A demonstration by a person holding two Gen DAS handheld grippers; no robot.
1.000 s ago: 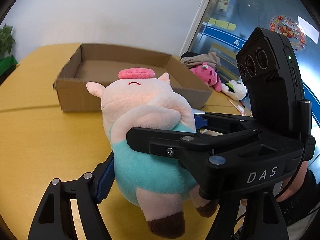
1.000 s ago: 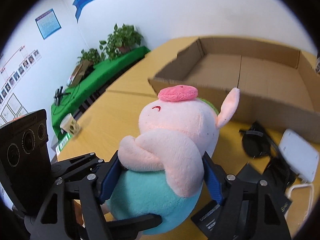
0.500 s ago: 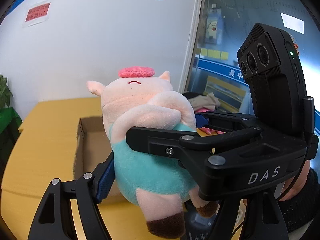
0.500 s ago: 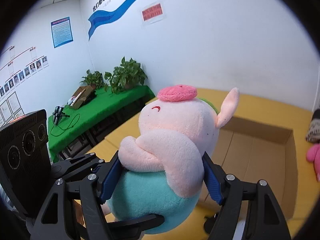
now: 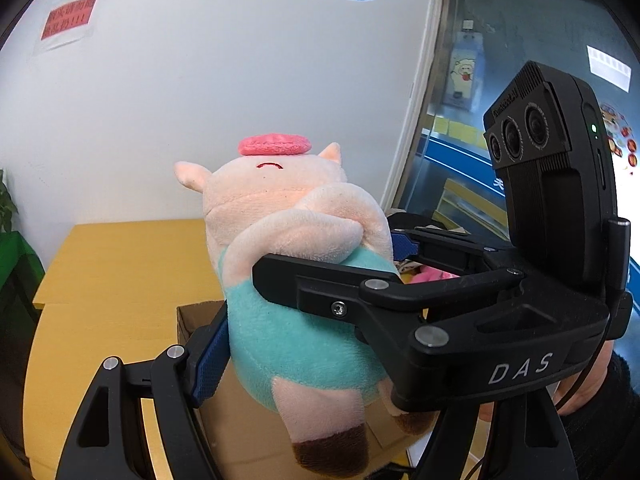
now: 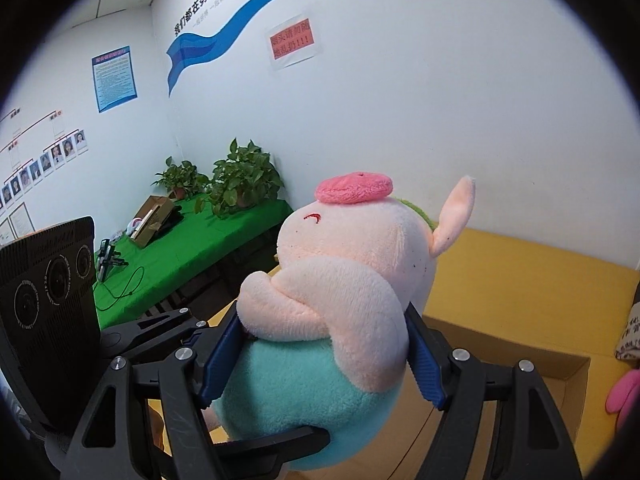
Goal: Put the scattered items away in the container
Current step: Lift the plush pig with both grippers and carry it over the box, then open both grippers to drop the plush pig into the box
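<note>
Nearest my two lenses, a plush pig point(image 5: 288, 280) in a teal bodysuit fills the centre of each view, gripped from two sides at once. My left claw point(image 5: 308, 300) presses one blue pad point(image 5: 210, 356) into the teal belly, its far finger tip showing blue past the pig's folded arm. My right claw point(image 6: 320, 354) holds the same toy across its waist, blue pads point(image 6: 424, 364) sunk into the plush on either side, so both claws stand fairly wide yet closed on the pig. In the left wrist view the right claw crosses in front of the belly, its black camera block point(image 5: 548, 168) rising at right and a hand point(image 5: 592, 384) in a dark sleeve behind it. The pig sits upright, pink snout point(image 6: 354, 188) topmost, one ear out to the side, brown hooves hanging at the bottom of the left view.

Below and beyond the toy lies the cardboard box point(image 6: 520, 360), open-topped, resting on the yellow table point(image 5: 120, 272); the pig hangs above its near part, clear of the cardboard. A pink soft toy point(image 6: 624, 392) lies just beside the box at the right edge. Farther off, a bench with a green cloth point(image 6: 192, 248) carries two potted plants point(image 6: 240, 180). Farthest, a white wall bears a red notice point(image 6: 292, 42) and a blue stripe.
</note>
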